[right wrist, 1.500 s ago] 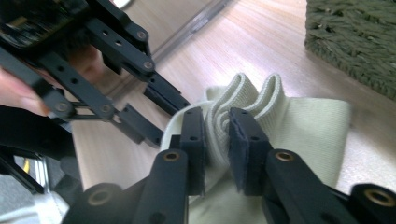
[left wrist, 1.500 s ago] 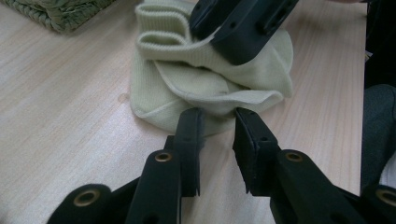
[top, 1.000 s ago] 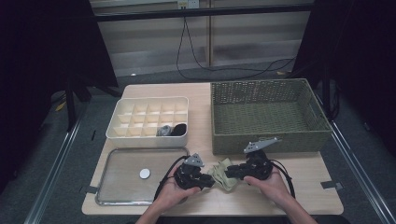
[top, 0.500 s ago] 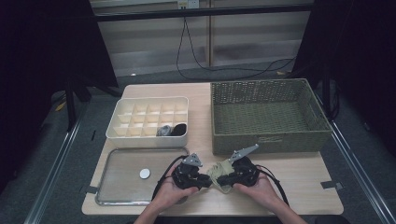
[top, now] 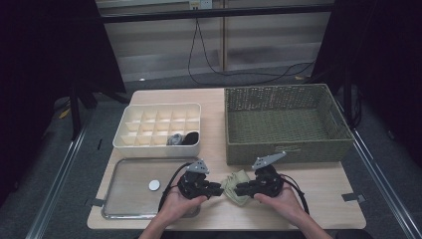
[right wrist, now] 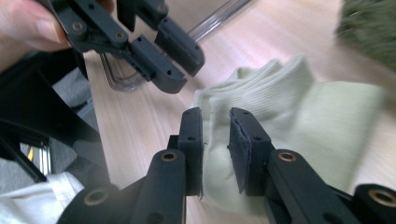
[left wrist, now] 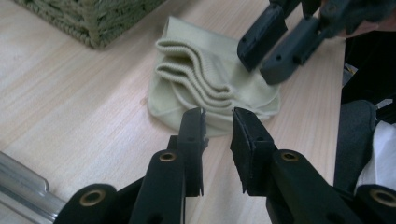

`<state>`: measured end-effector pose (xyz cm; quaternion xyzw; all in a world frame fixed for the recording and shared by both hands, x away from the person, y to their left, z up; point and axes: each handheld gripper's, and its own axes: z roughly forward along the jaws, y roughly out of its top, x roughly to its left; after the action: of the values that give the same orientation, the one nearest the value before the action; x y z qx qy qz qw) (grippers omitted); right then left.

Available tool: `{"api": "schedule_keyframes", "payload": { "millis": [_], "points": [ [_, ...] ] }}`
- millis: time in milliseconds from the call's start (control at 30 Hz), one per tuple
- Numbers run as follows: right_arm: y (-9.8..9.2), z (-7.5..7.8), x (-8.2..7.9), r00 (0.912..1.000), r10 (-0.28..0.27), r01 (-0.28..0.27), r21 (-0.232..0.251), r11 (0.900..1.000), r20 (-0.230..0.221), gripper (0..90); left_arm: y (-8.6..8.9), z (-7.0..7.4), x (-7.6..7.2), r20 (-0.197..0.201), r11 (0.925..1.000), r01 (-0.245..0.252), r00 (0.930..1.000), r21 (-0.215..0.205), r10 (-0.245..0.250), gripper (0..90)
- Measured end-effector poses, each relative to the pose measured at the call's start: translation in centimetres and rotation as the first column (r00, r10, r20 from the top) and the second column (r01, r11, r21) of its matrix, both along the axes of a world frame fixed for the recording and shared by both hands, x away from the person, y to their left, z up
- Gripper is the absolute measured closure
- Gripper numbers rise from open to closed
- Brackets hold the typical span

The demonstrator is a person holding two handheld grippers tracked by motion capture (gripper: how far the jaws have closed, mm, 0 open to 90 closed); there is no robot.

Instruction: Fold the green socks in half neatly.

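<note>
A pale yellow-green folded sock (top: 234,180) lies on the wooden table near its front edge, between my two grippers. My left gripper (top: 219,189) points at it from the left. In the left gripper view its jaws (left wrist: 218,114) stand a little apart with nothing between them, just short of the sock's (left wrist: 210,88) near edge; they have just been closing slightly. My right gripper (top: 239,189) comes in from the right. Its jaws (right wrist: 215,114) have just been opening and hang over the sock's (right wrist: 289,112) ribbed edge, with the fabric showing in the gap and not pinched.
A green woven basket (top: 283,124) stands behind the sock on the right. A white compartment box (top: 159,124) with dark items in one cell is at the back left. A clear tray (top: 124,199) holding a white disc (top: 155,185) lies left of my left hand.
The right gripper leaned left toward the sock half a second ago and has drawn back slightly. The left gripper and the sock have stayed in place.
</note>
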<state>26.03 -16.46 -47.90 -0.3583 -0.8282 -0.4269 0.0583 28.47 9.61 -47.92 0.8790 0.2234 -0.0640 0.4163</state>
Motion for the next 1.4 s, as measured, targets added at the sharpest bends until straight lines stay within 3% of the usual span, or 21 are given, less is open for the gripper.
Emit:
{"api": "schedule_keyframes", "payload": {
  "millis": [67, 200, 400, 533, 767, 900, 1133, 1400],
  "points": [
    [-0.7, 0.2, 0.0, 0.9998, -0.021, 0.021, -0.008, 1.000, 0.004, 74.0, -0.3, 0.4, -0.2, 0.011, 1.0000, -0.010, 0.9999, -0.002, 0.010, 74.8],
    [-2.3, 0.2, 0.1, 0.9977, -0.068, 0.068, -0.015, 0.998, 0.005, 74.7, -1.8, 0.9, -0.8, 0.026, 0.9994, 0.027, 0.9993, -0.020, -0.027, 74.8],
    [-4.2, 0.1, -0.2, 0.9944, -0.106, 0.106, -0.031, 0.994, -0.003, 72.7, -4.4, 1.0, 0.1, 0.028, 0.9984, 0.053, 0.9982, -0.017, -0.053, 75.4],
    [-4.7, -0.4, 0.1, 0.9919, -0.126, 0.125, -0.045, 0.991, -0.018, 71.5, -6.2, 0.5, 0.5, 0.033, 0.9975, 0.070, 0.9970, 0.011, -0.070, 75.1],
    [-4.7, -1.1, 0.4, 0.9910, -0.130, 0.129, -0.048, 0.991, -0.032, 69.9, -6.3, -0.6, 0.8, 0.017, 0.9969, 0.068, 0.9975, 0.040, -0.069, 76.7],
    [-4.0, -1.3, 0.4, 0.9936, -0.108, 0.105, -0.068, 0.992, -0.033, 68.9, -6.8, -1.1, 0.7, 0.024, 0.9913, 0.095, 0.9949, 0.091, -0.098, 80.3],
    [-4.0, -1.9, 0.7, 0.9925, -0.112, 0.108, -0.084, 0.991, -0.048, 69.0, -7.1, -1.4, 0.6, 0.025, 0.9921, 0.090, 0.9954, 0.088, -0.092, 84.9],
    [-3.5, -2.0, 0.7, 0.9927, -0.105, 0.100, -0.091, 0.991, -0.060, 79.5, -7.2, -1.5, 0.4, 0.041, 0.9937, 0.078, 0.9959, 0.081, -0.081, 85.7]
  ]
}}
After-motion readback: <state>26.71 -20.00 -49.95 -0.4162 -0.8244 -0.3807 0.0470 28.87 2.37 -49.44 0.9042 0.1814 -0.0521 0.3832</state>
